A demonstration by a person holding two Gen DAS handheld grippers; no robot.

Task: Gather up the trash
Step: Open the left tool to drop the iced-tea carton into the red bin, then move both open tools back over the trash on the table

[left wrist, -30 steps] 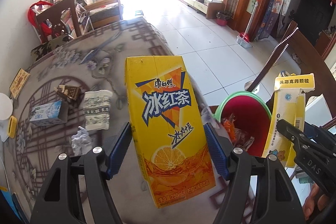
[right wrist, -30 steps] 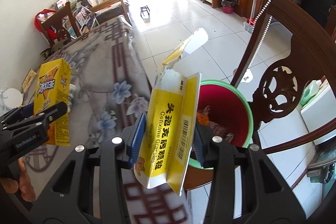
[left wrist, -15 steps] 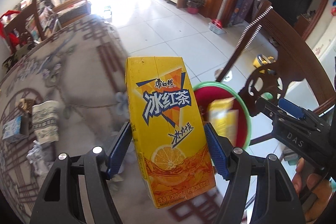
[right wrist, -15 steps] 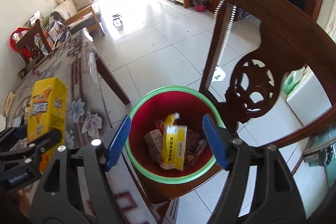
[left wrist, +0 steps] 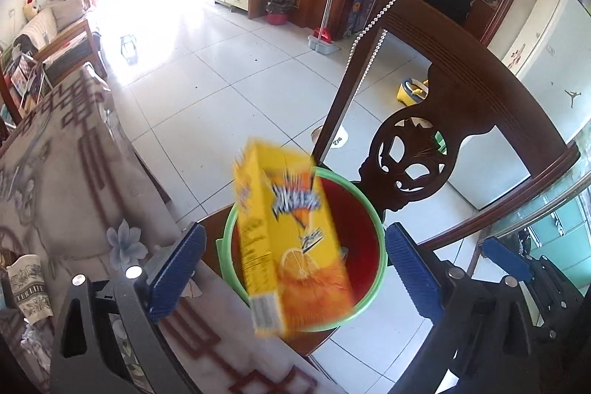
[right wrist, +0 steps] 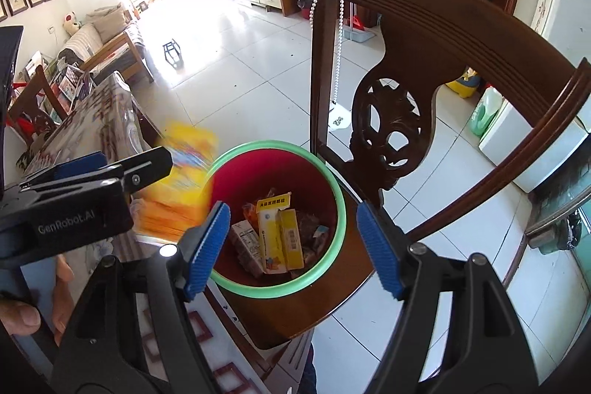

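A yellow iced tea carton (left wrist: 291, 239) is blurred and loose in the air between the wide-open fingers of my left gripper (left wrist: 291, 268), over the red bin with a green rim (left wrist: 365, 209). In the right wrist view the carton (right wrist: 181, 183) is a yellow blur beside the bin (right wrist: 325, 172). My right gripper (right wrist: 291, 239) is open and empty above the bin. A yellow medicine box (right wrist: 275, 235) lies inside among other trash.
The bin stands on the seat of a dark wooden chair (right wrist: 417, 36) beside the patterned table (left wrist: 55, 172). A folded paper item (left wrist: 29, 283) and a crumpled wrapper (left wrist: 35, 342) lie on the table at the left.
My left gripper has opened and let go of the tea carton, which now falls toward the bin. The medicine box dropped from my right gripper now lies in the bin.
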